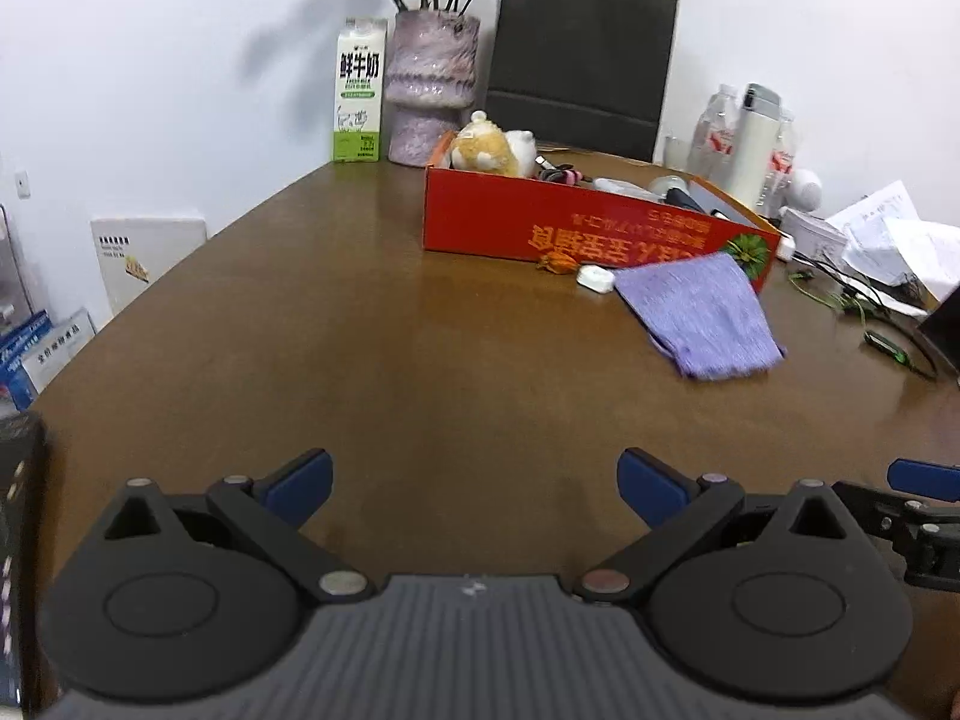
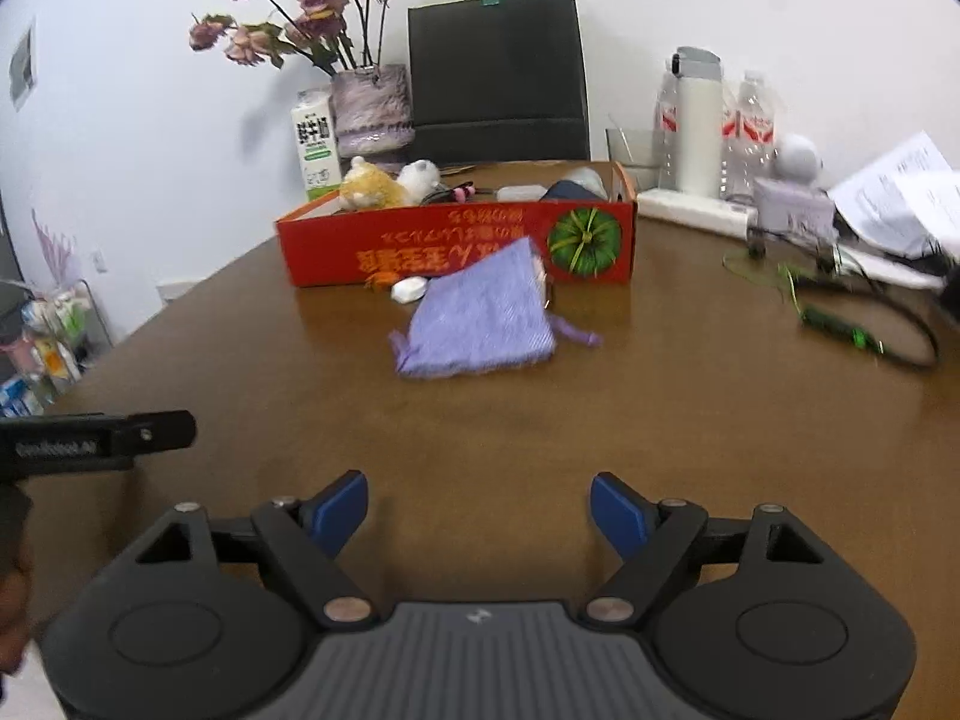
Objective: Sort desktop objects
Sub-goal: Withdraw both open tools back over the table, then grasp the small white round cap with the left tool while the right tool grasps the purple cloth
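Note:
A red cardboard box (image 1: 576,228) (image 2: 456,243) stands on the brown table, holding plush toys (image 1: 489,147) (image 2: 375,183) and other small items. In front of it lie a purple cloth pouch (image 1: 702,315) (image 2: 480,318), a small white case (image 1: 595,277) (image 2: 409,288) and an orange wrapper (image 1: 558,264) (image 2: 378,280). My left gripper (image 1: 475,489) hovers over bare table well short of them, open and empty. My right gripper (image 2: 479,513) is likewise open and empty, with the pouch straight ahead. Its blue finger (image 1: 921,473) shows at the right edge of the left wrist view.
At the back stand a milk carton (image 1: 358,99), a purple vase with dried flowers (image 1: 429,87), a black paper bag (image 1: 579,60), bottles and a white flask (image 2: 699,120). Papers (image 2: 900,198), cables and a green-black gadget (image 2: 840,327) clutter the right side. Shelves stand left of the table.

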Demonstrator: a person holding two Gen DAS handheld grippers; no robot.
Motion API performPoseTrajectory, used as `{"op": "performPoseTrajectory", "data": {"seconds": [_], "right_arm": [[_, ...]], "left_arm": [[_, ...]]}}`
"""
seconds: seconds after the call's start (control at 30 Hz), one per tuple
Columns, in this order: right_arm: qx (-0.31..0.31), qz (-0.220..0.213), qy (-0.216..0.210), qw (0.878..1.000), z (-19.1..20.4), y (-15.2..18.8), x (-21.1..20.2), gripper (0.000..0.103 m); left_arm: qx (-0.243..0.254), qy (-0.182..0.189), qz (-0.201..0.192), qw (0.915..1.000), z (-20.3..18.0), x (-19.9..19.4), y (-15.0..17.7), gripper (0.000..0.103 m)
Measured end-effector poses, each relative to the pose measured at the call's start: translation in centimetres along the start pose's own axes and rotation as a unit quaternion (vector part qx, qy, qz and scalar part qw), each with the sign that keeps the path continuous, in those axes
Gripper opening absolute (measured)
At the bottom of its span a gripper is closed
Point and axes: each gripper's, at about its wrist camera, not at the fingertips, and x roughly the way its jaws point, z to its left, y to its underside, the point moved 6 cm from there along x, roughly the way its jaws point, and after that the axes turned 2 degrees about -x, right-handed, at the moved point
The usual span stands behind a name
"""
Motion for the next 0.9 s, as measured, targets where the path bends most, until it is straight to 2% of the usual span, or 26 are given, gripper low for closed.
{"op": "performPoseTrajectory", "data": {"seconds": [0.17,0.27,0.4,0.5,0.6,0.67,0.7,0.83,0.9], "right_arm": [[-0.009,0.016,0.005,1.000,0.7,2.0,-0.8,0.083],[-0.002,0.013,0.007,1.000,0.4,1.7,-1.0,0.083],[0.003,0.017,-0.001,1.000,-0.1,0.7,-0.4,0.080],[-0.005,0.016,0.000,1.000,-0.6,-0.8,0.8,0.075],[-0.007,-0.002,-0.004,1.000,-1.3,-3.4,2.5,0.075],[-0.010,-0.017,-0.001,1.000,-1.9,-5.4,3.9,0.074],[-0.013,-0.020,-0.002,1.000,-2.2,-6.4,4.8,0.074],[-0.015,-0.007,-0.017,1.000,-2.8,-9.5,9.5,0.073],[-0.018,0.001,-0.024,1.000,-2.9,-10.6,11.9,0.065]], "left_arm": [[0.027,0.002,0.015,0.9995,-1.2,-0.1,1.3,0.103],[0.022,0.019,0.010,0.9995,-1.3,-0.3,1.0,0.103],[0.026,0.022,0.011,0.9994,-1.5,0.6,0.3,0.103],[0.018,0.049,0.005,0.9986,-2.1,1.9,-1.6,0.103],[0.057,0.094,-0.009,0.9939,-3.6,4.3,-3.6,0.103],[0.090,0.096,-0.003,0.9913,-4.5,6.6,-4.6,0.099],[0.092,0.100,-0.006,0.9907,-4.7,7.5,-5.2,0.092],[0.059,0.134,0.006,0.9891,-5.2,11.3,-8.1,0.077],[0.060,0.142,0.006,0.9880,-5.6,12.9,-9.3,0.071]]}}
